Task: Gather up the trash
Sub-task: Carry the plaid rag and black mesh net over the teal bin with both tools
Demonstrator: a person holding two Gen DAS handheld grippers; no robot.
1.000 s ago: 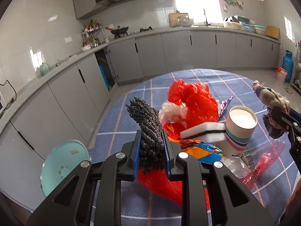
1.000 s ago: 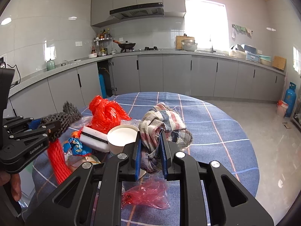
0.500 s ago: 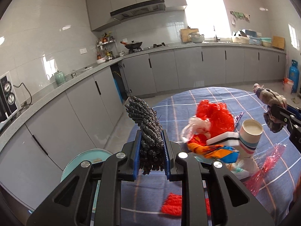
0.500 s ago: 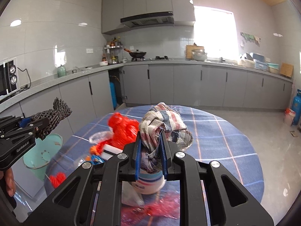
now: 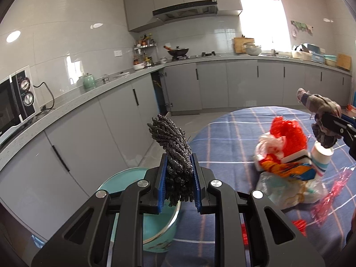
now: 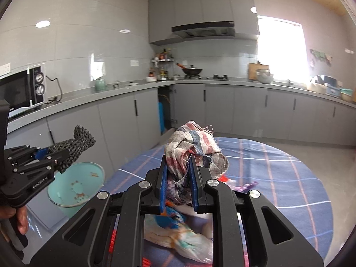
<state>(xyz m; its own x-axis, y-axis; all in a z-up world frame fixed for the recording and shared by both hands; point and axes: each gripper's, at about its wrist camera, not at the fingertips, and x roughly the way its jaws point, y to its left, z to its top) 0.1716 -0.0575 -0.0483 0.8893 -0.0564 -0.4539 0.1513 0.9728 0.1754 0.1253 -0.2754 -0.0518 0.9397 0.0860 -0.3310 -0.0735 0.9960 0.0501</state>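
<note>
My left gripper [image 5: 179,184] is shut on a black knitted mesh scrubber [image 5: 173,146], held in the air over a teal bin [image 5: 155,227] beside the table; both also show in the right wrist view, the gripper [image 6: 53,158] and the bin [image 6: 75,184]. My right gripper [image 6: 178,187] is shut on a striped rag [image 6: 193,146], held above the trash pile. The pile holds a red net bag [image 5: 289,133], a paper cup [image 5: 320,160], a white sponge [image 5: 293,158] and wrappers [image 5: 287,171].
A round table with a blue checked cloth [image 6: 278,173] lies under the pile. Grey kitchen cabinets [image 5: 222,84] run along the walls. A microwave [image 5: 13,102] stands on the counter at left. A red plastic film [image 5: 333,191] lies on the cloth.
Both grippers have risen and swung left with their loads. The teal bin now lies under my left gripper and the pile has slid to the right.
</note>
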